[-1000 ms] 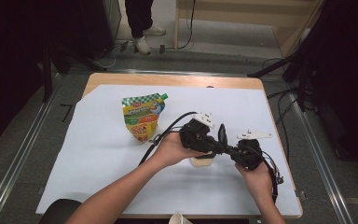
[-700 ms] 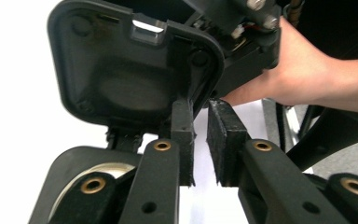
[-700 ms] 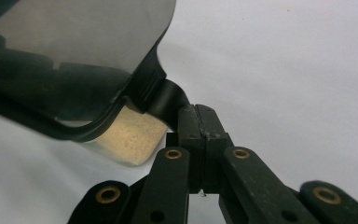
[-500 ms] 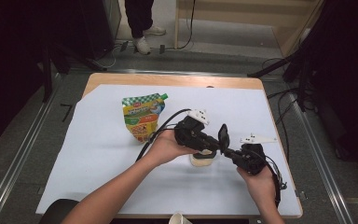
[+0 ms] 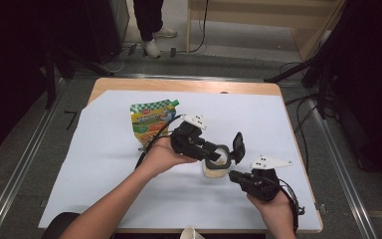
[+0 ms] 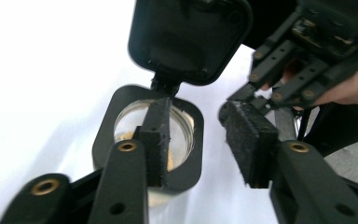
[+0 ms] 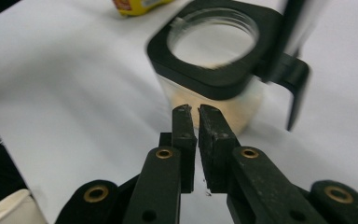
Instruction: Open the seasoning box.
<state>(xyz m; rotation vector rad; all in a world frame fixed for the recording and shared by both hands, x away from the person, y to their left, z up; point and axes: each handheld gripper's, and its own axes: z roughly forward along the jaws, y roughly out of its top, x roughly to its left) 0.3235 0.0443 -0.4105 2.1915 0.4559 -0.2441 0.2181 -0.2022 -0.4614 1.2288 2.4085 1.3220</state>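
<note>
A clear jar (image 5: 215, 168) with a black square collar and a flip lid (image 5: 238, 147) stands near the middle of the white sheet (image 5: 104, 164) on the table. The lid is swung up and open. Some tan stuff sits inside the jar.

The left gripper (image 5: 214, 152) reaches in from about 9 o'clock of the jar. Its jaws have just been opening and now stand partly apart. In the left gripper view one finger (image 6: 156, 135) lies over the jar's mouth (image 6: 151, 126) and the other finger (image 6: 249, 140) is outside the collar, not pressing on it.

The right gripper (image 5: 235, 175) sits at about 4 o'clock of the jar, just beside it. In the right gripper view its fingers (image 7: 184, 126) are almost together, with a thin gap and nothing between them, and the jar (image 7: 214, 70) stands just past their tips.

A green and yellow pouch (image 5: 151, 122) stands at about 10 o'clock of the jar, well apart
</note>
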